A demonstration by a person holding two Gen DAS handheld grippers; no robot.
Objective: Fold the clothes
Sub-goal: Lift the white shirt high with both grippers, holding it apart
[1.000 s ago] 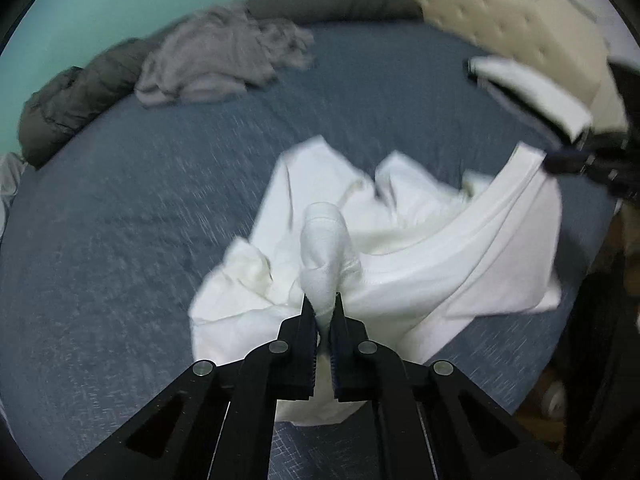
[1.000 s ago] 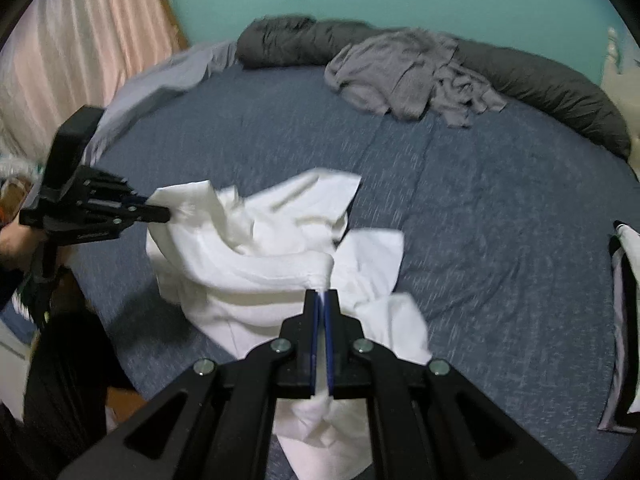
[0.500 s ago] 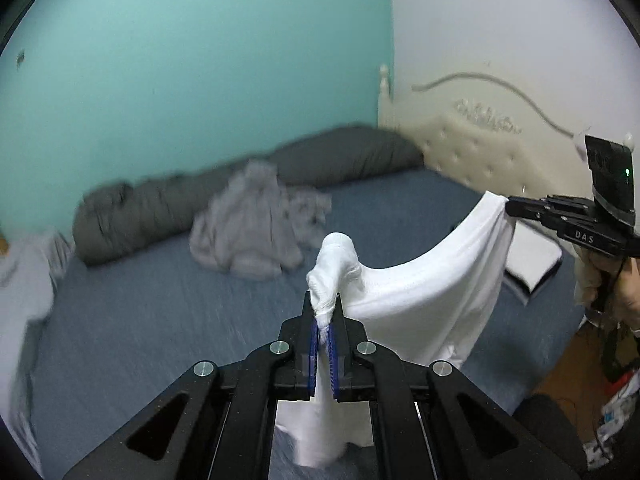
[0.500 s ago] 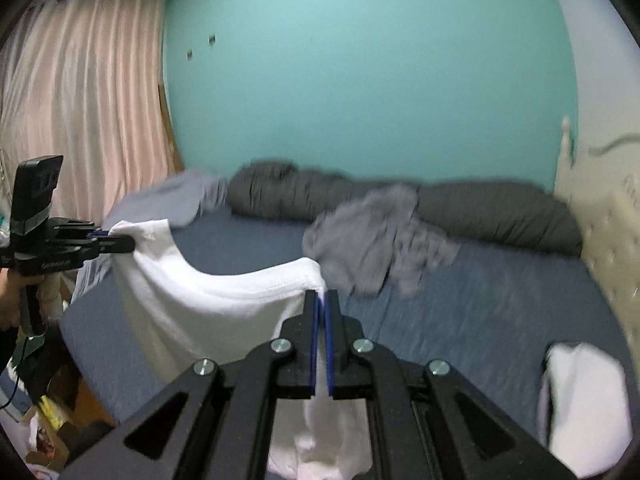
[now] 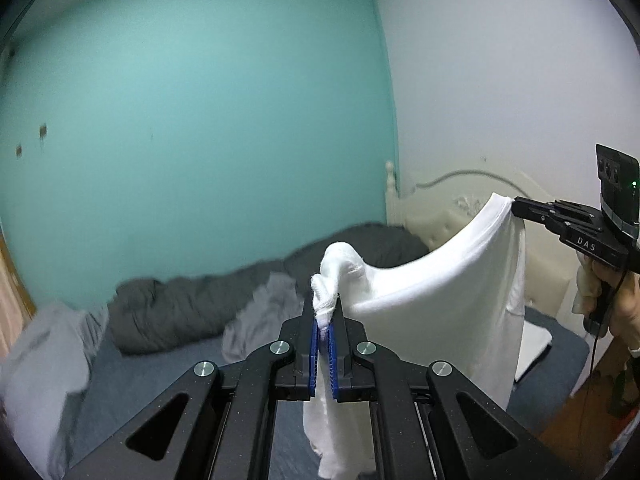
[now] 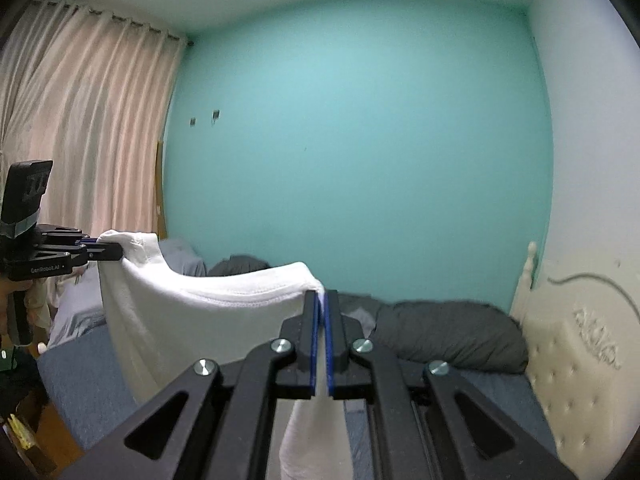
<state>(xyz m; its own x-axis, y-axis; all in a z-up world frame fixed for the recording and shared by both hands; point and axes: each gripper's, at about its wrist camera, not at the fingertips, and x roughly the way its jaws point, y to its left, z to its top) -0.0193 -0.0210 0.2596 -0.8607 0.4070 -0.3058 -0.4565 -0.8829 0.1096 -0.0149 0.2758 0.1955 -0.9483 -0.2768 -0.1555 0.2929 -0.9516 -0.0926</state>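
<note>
The left gripper [image 5: 325,320] is clenched on a bunched corner of the white T-shirt [image 5: 448,300], and the right gripper [image 6: 321,304] pinches the other end of the same hem, so the garment hangs in the air between them above the blue bed [image 6: 92,392]. To do this well, draw both grips apart until the sagging edge runs straight, then lower it flat, short of the grey clothes pile [image 5: 260,316].

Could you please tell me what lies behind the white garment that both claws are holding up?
Behind the white garment: a dark rolled duvet, crumpled grey clothing and the cream headboard. The bed directly behind it is hidden.
</note>
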